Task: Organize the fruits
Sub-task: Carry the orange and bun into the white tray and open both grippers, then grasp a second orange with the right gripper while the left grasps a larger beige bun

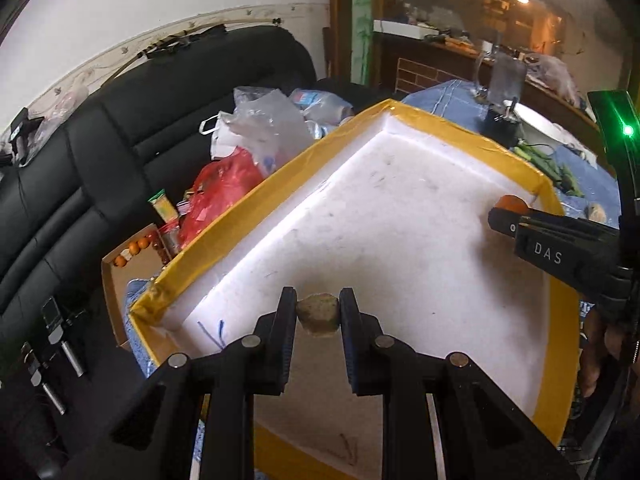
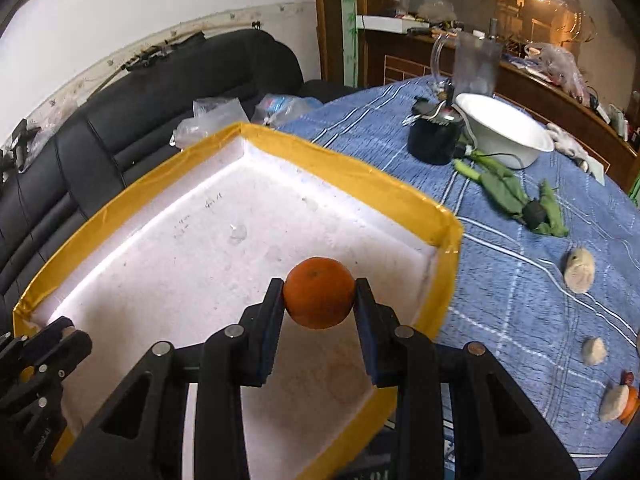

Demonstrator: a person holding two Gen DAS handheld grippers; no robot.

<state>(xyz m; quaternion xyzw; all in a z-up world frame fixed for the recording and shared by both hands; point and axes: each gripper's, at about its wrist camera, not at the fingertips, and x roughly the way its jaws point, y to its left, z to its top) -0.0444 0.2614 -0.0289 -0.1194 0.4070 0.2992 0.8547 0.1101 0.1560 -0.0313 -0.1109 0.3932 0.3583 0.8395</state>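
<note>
A white foam tray with a yellow taped rim [image 1: 248,192] [image 2: 352,172] lies on the blue tablecloth. My left gripper [image 1: 318,312] is shut on a small brown fruit [image 1: 318,314] and holds it above the tray's near left part. My right gripper [image 2: 319,294] is shut on an orange [image 2: 319,292] above the tray's right side; it also shows in the left wrist view [image 1: 516,216] with the orange [image 1: 512,202] at its tip. The left gripper's body [image 2: 36,364] shows at the lower left of the right wrist view.
Several brown fruits [image 2: 579,270] [image 2: 594,351] [image 2: 614,402] lie on the blue cloth [image 2: 500,280] right of the tray, with green leaves [image 2: 508,188], a white bowl [image 2: 500,132] and a dark pot [image 2: 434,138] behind. A black sofa [image 1: 80,152] with plastic bags [image 1: 256,128] stands to the left.
</note>
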